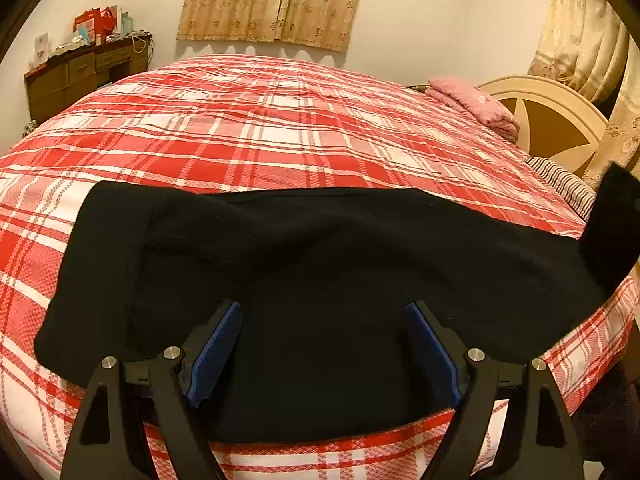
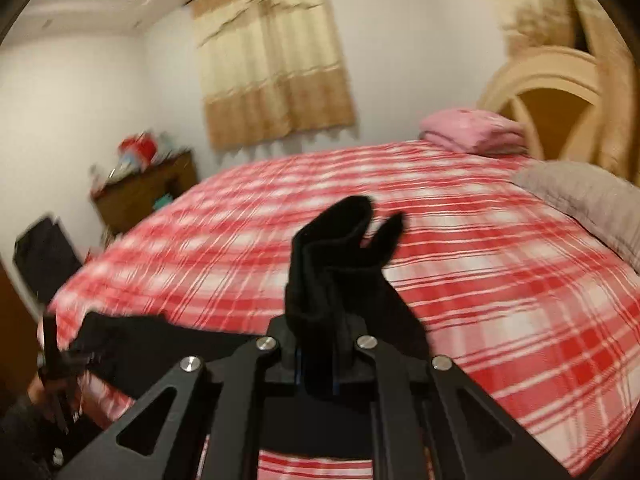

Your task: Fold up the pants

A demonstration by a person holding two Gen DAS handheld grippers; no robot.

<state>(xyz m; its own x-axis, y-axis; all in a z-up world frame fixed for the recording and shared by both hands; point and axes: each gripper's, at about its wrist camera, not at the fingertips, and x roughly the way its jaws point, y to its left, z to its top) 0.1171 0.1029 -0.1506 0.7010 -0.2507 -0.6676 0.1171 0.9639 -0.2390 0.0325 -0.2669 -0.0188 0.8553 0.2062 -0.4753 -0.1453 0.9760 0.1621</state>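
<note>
Black pants (image 1: 320,264) lie across the near part of a bed with a red and white plaid cover (image 1: 280,120). My left gripper (image 1: 324,320) is open, its blue pads (image 1: 216,344) spread just above the near part of the pants. My right gripper (image 2: 318,356) is shut on one end of the pants (image 2: 340,260) and holds it lifted above the bed; the cloth sticks up past the fingers. That raised end shows at the right edge of the left wrist view (image 1: 616,224). The left gripper (image 2: 56,356) shows at the far left of the right wrist view, in the person's hand.
A folded pink blanket (image 1: 476,104) and a cream headboard (image 1: 560,120) are at the right end of the bed. A grey pillow (image 2: 588,200) lies near the headboard. A cluttered wooden dresser (image 1: 84,72) stands against the far left wall. Curtains (image 1: 276,0) hang behind.
</note>
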